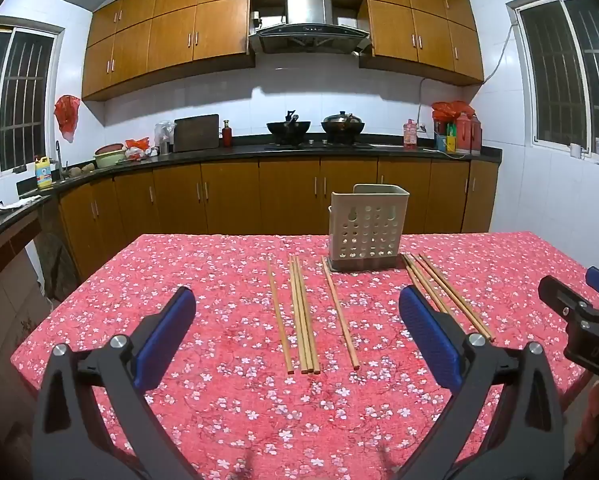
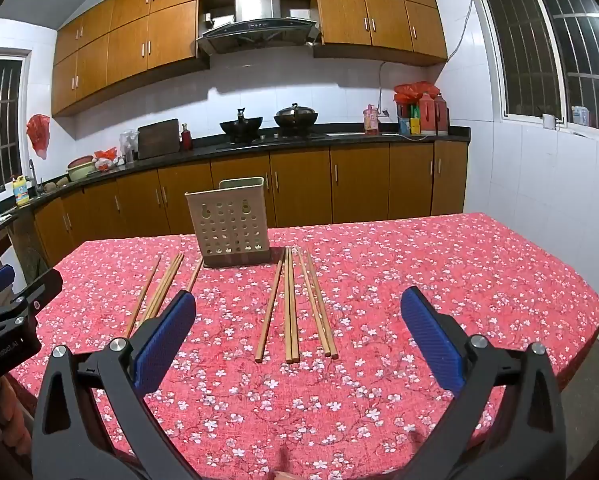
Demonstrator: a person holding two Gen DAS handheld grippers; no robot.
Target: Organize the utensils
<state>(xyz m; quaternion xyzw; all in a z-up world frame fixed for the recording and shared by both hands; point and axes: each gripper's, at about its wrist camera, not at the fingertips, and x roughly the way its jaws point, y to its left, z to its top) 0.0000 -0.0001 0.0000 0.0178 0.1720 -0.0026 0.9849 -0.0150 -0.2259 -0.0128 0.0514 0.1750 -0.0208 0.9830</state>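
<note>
A beige perforated utensil holder [image 1: 366, 229] stands upright at the far middle of the table; it also shows in the right wrist view [image 2: 232, 224]. Several wooden chopsticks lie flat in front of it: a left group [image 1: 303, 316] and a right group [image 1: 447, 294], which in the right wrist view lies centred [image 2: 299, 308], with the left group [image 2: 159, 292] beyond its left finger. My left gripper [image 1: 295, 320] is open and empty above the left group. My right gripper [image 2: 299, 324] is open and empty above the right group, and its body shows at the left view's right edge [image 1: 579, 312].
The table wears a red floral cloth [image 1: 235, 400]. Its right edge [image 2: 579, 344] drops to the floor. Behind the table run wooden cabinets and a dark counter [image 1: 299, 148] with woks, bottles and a cutting board.
</note>
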